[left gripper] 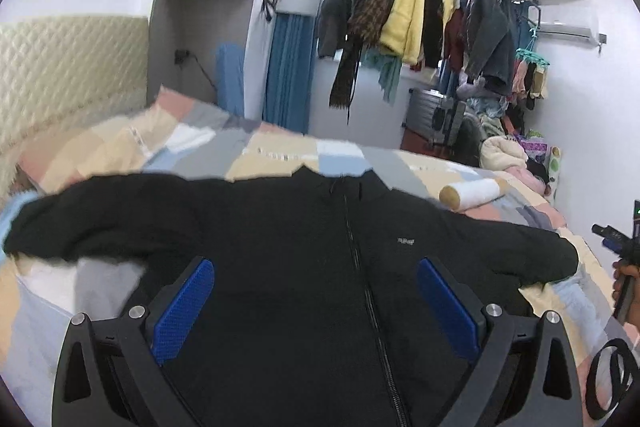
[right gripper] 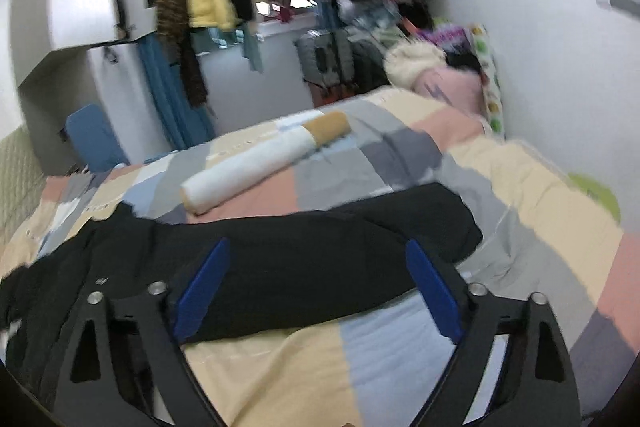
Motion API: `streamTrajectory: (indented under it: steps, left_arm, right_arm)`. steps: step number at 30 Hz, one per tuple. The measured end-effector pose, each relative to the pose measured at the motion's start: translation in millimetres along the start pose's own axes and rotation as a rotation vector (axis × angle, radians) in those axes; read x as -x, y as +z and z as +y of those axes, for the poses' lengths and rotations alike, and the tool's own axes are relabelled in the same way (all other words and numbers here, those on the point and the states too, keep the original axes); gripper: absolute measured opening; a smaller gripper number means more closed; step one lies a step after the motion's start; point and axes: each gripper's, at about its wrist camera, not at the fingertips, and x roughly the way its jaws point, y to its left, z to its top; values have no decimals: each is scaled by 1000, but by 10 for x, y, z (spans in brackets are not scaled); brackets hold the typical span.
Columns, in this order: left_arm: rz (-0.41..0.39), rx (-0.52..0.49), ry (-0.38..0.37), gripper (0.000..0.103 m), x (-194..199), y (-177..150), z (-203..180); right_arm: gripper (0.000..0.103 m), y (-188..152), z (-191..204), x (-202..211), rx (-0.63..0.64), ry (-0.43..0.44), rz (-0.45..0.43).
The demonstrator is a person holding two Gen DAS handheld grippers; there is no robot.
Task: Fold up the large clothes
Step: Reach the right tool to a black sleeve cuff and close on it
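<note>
A black zip-up jacket [left gripper: 288,227] lies spread flat, front up, on a patchwork bedspread [left gripper: 120,147], sleeves stretched out to both sides. My left gripper [left gripper: 316,275] hovers over the jacket's chest, beside the zip, its blue pads wide apart with nothing between them. In the right wrist view my right gripper [right gripper: 318,259] is over the jacket's sleeve [right gripper: 320,259], which runs across between the spread blue pads; the pads do not press on it. The sleeve's cuff end lies at the right [right gripper: 452,215].
A white roll with a tan end [right gripper: 264,159] lies on the bed beyond the jacket. Clothes hang on a rack [left gripper: 420,7] at the back, with a pile of laundry [right gripper: 440,67] by the wall. A hand holding the other gripper shows at the right edge [left gripper: 624,279].
</note>
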Motion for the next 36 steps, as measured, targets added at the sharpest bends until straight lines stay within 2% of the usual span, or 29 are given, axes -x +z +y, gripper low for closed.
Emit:
streamTrajectory:
  steps: [3, 9, 14, 19, 23, 25, 30, 33, 36]
  left_arm:
    - [25, 4, -6, 102, -88, -166, 5]
    - [50, 17, 17, 102, -311, -245, -19]
    - [110, 44, 54, 102, -555, -362, 8]
    - [178, 86, 36, 102, -807, -470, 43]
    - [215, 62, 43, 102, -959, -570, -18]
    - [222, 43, 72, 102, -1006, -595, -40]
    - [210, 45, 78, 101, -934, -556, -59]
    - [188, 41, 75, 101, -827, -544, -104]
    - [170, 22, 80, 101, -738, -534, -163]
  right_arm:
    - [80, -53, -314, -354, -98, -19, 40]
    - [78, -319, -956, -996, -316, -54, 83]
    - [78, -505, -1397, -1353, -495, -32, 60]
    - [77, -489, -1523, -1561, -531, 10, 0]
    - [58, -543, -1448, -1616, -499, 63, -37]
    - [48, -546, -1495, -1603, -517, 86, -55]
    - [9, -452, -1446, -1532, -499, 78, -66]
    - [4, -315, -1344, -1393, -454, 72, -65]
    - [3, -177, -1322, -1216, -428, 81, -74]
